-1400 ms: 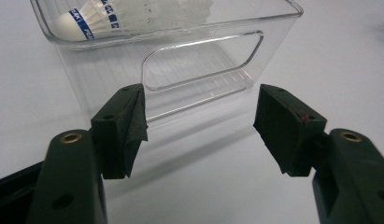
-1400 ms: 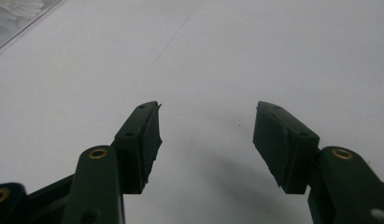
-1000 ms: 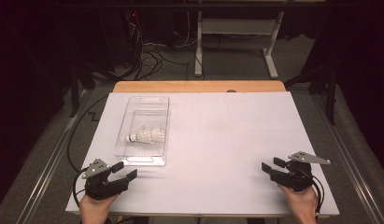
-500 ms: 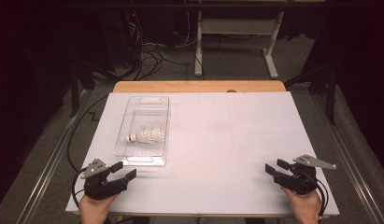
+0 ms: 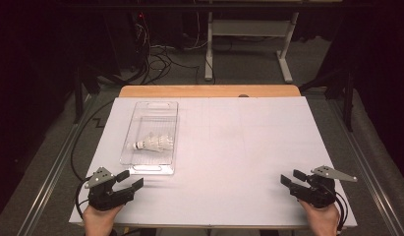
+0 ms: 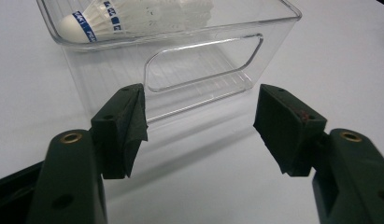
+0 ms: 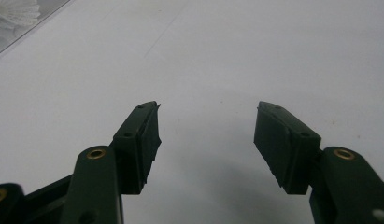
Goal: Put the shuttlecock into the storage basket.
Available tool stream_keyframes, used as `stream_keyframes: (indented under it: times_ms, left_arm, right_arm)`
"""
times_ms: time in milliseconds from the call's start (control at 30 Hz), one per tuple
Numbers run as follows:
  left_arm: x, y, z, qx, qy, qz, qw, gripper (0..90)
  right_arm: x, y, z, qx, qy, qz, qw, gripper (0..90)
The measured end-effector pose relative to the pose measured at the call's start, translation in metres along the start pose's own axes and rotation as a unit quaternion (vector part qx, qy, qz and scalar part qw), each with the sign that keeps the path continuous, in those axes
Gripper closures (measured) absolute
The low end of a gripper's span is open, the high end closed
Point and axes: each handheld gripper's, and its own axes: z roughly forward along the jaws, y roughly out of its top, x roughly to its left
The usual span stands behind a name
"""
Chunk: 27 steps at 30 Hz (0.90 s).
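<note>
A clear plastic bin point(image 5: 140, 164) stands on the left half of the white table, long side running away from me. Inside it lie white shuttlecocks point(image 5: 153, 143) with blue-banded cork tips point(image 6: 80, 25). My left gripper point(image 5: 129, 181) rests near the front left corner, open and empty, just short of the bin's near wall with its handle cut-out point(image 6: 203, 63). My right gripper point(image 5: 292, 178) sits at the front right, also open, with bare table between its jaws point(image 7: 206, 135). The shuttlecock feathers point(image 7: 14, 13) peek in at the top left of the right gripper view.
The white table surface point(image 5: 248, 142) stretches wide between the two grippers. A wooden strip point(image 5: 209, 91) edges the far side. Beyond it are a desk frame point(image 5: 246, 39) and cables on the floor point(image 5: 155, 54). Metal rails point(image 5: 52, 167) run along both sides.
The right gripper has drifted slightly toward the front edge and a bit to the right. The left gripper has barely moved.
</note>
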Motion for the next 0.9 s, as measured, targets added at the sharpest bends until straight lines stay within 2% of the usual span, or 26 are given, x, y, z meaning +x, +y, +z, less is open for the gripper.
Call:
stream_keyframes:
  times_ms: [900]
  left_arm:
    - [0.0005,0.0002,-0.0015,-0.004,-0.002,-0.002,1.0,34.8]
  right_arm:
    - [0.0004,-0.001,-0.0009,-0.006,-0.004,-0.002,1.0,38.9]
